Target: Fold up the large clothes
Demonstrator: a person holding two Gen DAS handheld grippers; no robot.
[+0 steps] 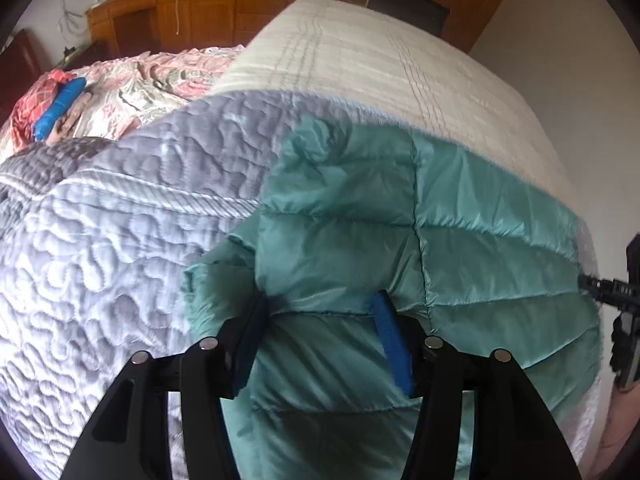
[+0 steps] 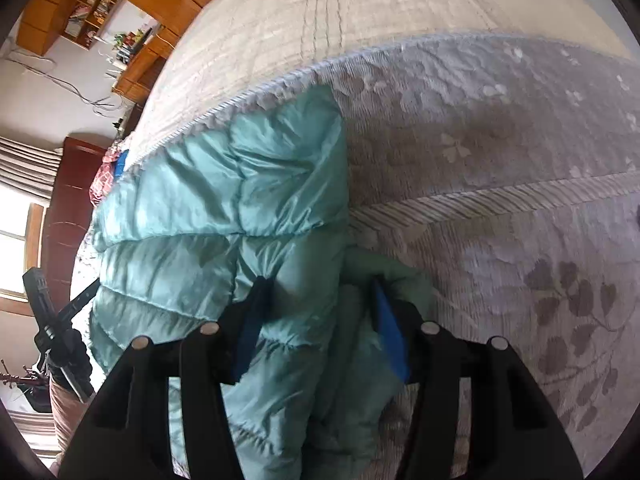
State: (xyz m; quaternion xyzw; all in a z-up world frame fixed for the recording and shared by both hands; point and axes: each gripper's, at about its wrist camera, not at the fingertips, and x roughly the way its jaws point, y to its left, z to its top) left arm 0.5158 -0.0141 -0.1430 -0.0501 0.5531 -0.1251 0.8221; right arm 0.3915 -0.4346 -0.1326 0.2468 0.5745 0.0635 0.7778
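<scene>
Teal down jacket (image 1: 360, 216): lower part ran behind the left gripper (image 1: 320, 308) and off the bottom edge; in the right wrist view its near end was likewise hidden by the right gripper (image 2: 320, 296). Whether either gripper's pads pressed the fabric: could not be told. Shelf items (image 2: 90, 10): too small to identify. Quilted bedspread (image 1: 100, 260): blurred, cut off at left. Floral bedding (image 1: 132, 88): partly cut off.

Teal puffer jacket (image 1: 460, 240): glossy, smooth nylon-like cloth w/ stitched quilting; grey bedspread (image 1: 100, 260): matt, bumpy quilted cloth.
</scene>
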